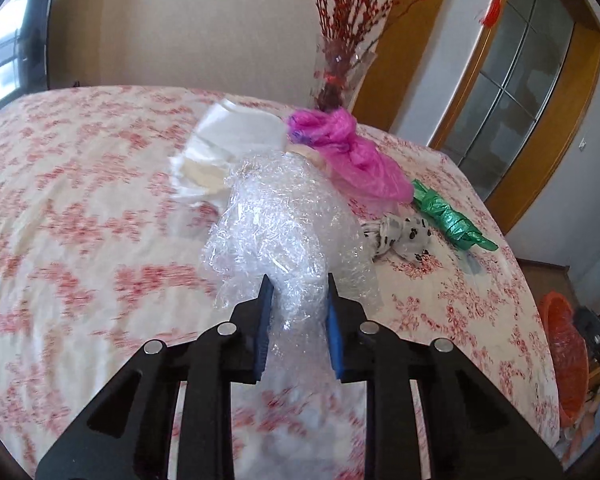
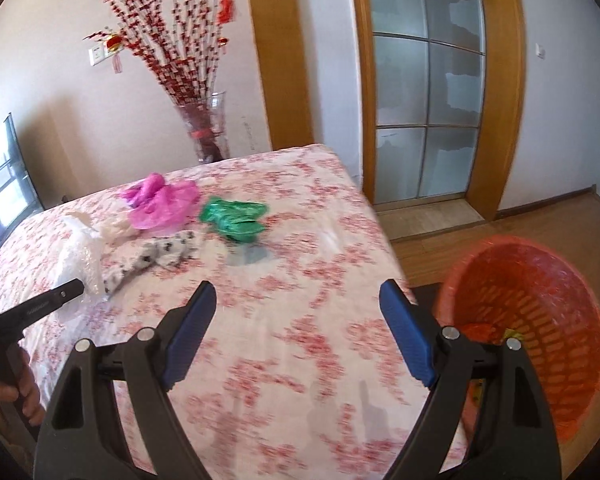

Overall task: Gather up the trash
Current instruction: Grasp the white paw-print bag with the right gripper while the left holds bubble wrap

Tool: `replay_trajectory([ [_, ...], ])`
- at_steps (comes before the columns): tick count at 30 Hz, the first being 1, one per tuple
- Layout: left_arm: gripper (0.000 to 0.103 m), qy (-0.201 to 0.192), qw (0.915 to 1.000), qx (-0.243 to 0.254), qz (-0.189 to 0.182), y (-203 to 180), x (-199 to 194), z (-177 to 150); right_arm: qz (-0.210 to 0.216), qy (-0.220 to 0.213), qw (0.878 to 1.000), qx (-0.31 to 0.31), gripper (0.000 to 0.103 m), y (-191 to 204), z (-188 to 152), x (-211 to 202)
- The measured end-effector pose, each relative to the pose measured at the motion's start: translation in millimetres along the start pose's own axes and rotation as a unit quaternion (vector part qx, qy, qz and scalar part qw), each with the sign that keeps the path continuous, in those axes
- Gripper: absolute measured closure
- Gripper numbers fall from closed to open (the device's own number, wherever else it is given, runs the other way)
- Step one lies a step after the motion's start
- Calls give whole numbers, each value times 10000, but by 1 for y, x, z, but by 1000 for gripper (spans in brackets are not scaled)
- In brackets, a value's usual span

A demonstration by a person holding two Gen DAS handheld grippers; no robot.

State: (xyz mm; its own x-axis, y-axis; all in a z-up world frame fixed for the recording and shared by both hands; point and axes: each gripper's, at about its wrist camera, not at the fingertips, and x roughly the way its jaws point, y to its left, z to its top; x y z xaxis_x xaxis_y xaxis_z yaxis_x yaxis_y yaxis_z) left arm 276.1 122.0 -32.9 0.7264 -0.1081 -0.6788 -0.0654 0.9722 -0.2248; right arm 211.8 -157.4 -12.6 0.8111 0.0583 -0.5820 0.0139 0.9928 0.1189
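Note:
A crumpled wad of clear bubble wrap [image 1: 276, 220] lies on the floral bedspread [image 1: 80, 200], and my left gripper [image 1: 298, 284] is shut on its near end, blue pads pressing both sides. Behind it lie white paper [image 1: 228, 140], a pink plastic bag [image 1: 352, 156], a green plastic bag [image 1: 448, 216] and a white paw-print bag [image 1: 400, 236]. In the right wrist view my right gripper [image 2: 298, 292] hangs open over bare bedspread [image 2: 284, 280] with nothing between its fingers. The bubble wrap [image 2: 78, 256], pink bag [image 2: 160, 204], green bag [image 2: 236, 218] and paw-print bag [image 2: 160, 256] lie beyond it to the left.
An orange plastic basket [image 2: 540, 312] stands on the wooden floor off the bed's right edge, with some scraps inside. A glass vase of red branches [image 2: 206, 128] stands behind the bed. A glazed wooden door [image 2: 428, 92] is at the right. A hand [image 2: 4, 396] holds the left gripper's handle.

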Motion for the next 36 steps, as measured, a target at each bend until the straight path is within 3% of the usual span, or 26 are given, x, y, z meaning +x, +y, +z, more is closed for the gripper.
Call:
replay_trajectory([
  [10, 79, -344, 9989, -16, 327, 42, -40, -2, 586, 276, 9977, -194, 22, 81, 9, 43],
  [15, 80, -412, 9981, -187, 416, 64, -46, 3, 733, 570, 9956, -133, 34, 119, 14, 78],
  [26, 80, -364, 9974, -425, 454, 91, -40, 7, 120, 930, 9955, -108, 37, 173, 25, 139],
  [29, 80, -338, 9975, -462, 423, 92, -39, 6, -62, 1104, 9933, -346, 50, 174, 21, 146],
  [36, 80, -350, 9981, -382, 346, 84, -42, 4, 54, 1228, 9913, -478, 79, 146, 4, 128],
])
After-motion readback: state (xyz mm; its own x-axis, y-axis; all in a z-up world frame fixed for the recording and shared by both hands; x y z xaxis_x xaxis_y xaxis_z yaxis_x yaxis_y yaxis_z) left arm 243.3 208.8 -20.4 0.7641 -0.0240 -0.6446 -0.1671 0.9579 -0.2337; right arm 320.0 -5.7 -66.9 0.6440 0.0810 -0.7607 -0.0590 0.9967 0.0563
